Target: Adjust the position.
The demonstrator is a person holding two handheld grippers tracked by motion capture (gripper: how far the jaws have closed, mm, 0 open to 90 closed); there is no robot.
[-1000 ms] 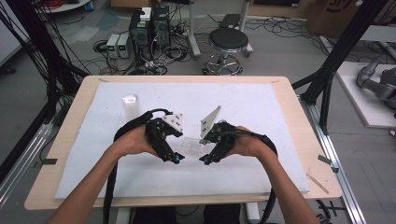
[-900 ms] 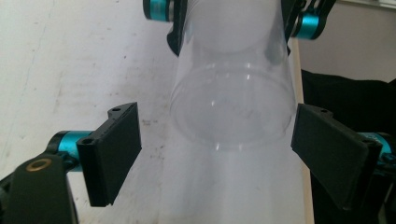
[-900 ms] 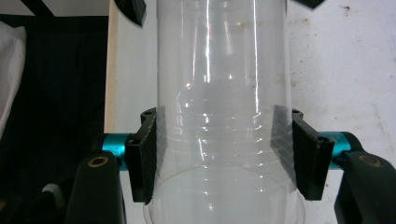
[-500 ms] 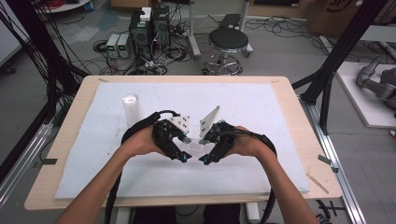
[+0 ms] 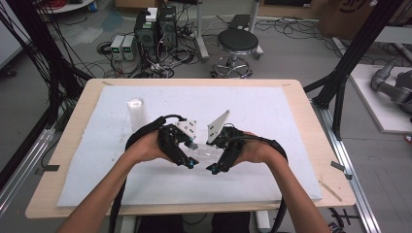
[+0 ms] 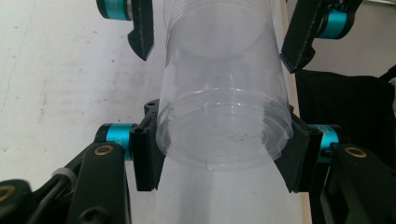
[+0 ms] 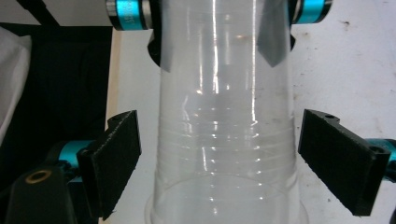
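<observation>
A clear plastic cup (image 5: 203, 154) lies on its side just above the white mat, between my two grippers. My left gripper (image 5: 191, 163) has just closed its jaws on the cup's base (image 6: 224, 140), and its pads (image 6: 144, 158) press both sides. My right gripper (image 5: 214, 169) faces it from the other end. Its jaws have just been opening. In the right gripper view the cup's wider part (image 7: 226, 140) runs between the pads (image 7: 114, 161), with a gap on each side. The right gripper (image 6: 219, 42) also stands clear of the cup in the left gripper view.
An upright stack of clear cups (image 5: 136, 112) stands on the white mat (image 5: 291, 126) at the left, behind my left hand. The wooden table edge (image 5: 320, 145) frames the mat. A stool (image 5: 237, 43) and computer boxes (image 5: 155, 29) sit on the floor beyond the table.
The left gripper's jaws have closed on the cup's base and the right gripper's jaws have spread off it. Both hands have stayed about where they were.
</observation>
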